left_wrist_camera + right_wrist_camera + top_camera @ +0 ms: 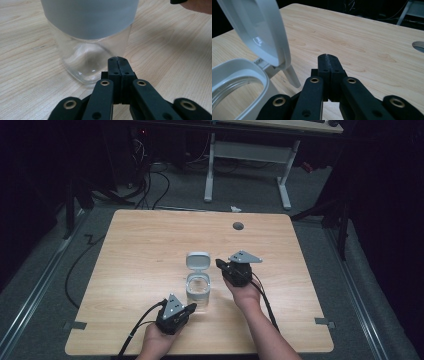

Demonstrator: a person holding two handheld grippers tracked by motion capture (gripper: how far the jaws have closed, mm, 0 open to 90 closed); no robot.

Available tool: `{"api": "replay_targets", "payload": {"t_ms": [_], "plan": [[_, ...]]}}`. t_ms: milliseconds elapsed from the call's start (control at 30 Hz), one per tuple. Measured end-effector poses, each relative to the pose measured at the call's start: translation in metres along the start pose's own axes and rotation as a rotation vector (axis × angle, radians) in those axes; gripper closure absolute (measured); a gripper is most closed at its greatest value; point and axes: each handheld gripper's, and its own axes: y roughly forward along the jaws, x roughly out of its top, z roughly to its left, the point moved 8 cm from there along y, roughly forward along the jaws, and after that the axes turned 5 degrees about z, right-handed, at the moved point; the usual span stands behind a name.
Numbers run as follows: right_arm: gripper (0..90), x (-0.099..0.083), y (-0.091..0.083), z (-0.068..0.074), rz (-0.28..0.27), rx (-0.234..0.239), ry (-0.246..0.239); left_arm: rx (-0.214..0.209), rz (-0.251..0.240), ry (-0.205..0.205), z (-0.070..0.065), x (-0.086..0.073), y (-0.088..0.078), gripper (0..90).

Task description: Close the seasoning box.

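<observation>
A clear glass jar (198,292) with a grey collar stands near the middle of the wooden table (140,245), its hinged grey lid (198,260) flipped up at the far side. In the left gripper view the jar's glass base (87,62) sits just beyond my left gripper (117,60), whose jaws are pressed together with nothing between them. My left gripper (191,308) is at the jar's near side. My right gripper (220,264) is beside the raised lid (259,30) and the open rim (239,72), jaws shut and empty (328,58).
A round cable hole (238,226) lies in the table's far right area. A white-legged desk (250,155) stands beyond the table, with cables on the dark floor. Tape marks (75,325) sit at the table's near corners.
</observation>
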Motion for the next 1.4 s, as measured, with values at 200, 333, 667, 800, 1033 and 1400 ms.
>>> {"api": "replay_targets", "payload": {"t_ms": [200,333,667,800,1033,1400], "plan": [[90.0,0.008,0.004,0.001,-0.005,0.0,0.004,-0.001,0.001,-0.001,0.0,0.0,0.0,90.0],[90.0,0.012,0.005,0.001,-0.01,-0.002,0.006,0.003,-0.001,-0.007,0.001,0.001,0.001,90.0],[90.0,0.027,0.006,0.006,-0.033,0.008,-0.004,0.001,0.002,-0.031,0.003,0.003,0.002,90.0],[90.0,0.034,0.004,0.011,-0.046,0.017,-0.014,0.0,0.003,-0.034,0.003,0.003,0.002,90.0],[90.0,0.037,-0.002,0.022,-0.06,0.038,-0.045,0.0,0.002,-0.023,0.003,0.002,0.002,90.0],[89.9,0.012,-0.02,0.041,-0.062,0.072,-0.082,-0.001,-0.007,-0.027,0.002,0.003,0.001,90.0]]}}
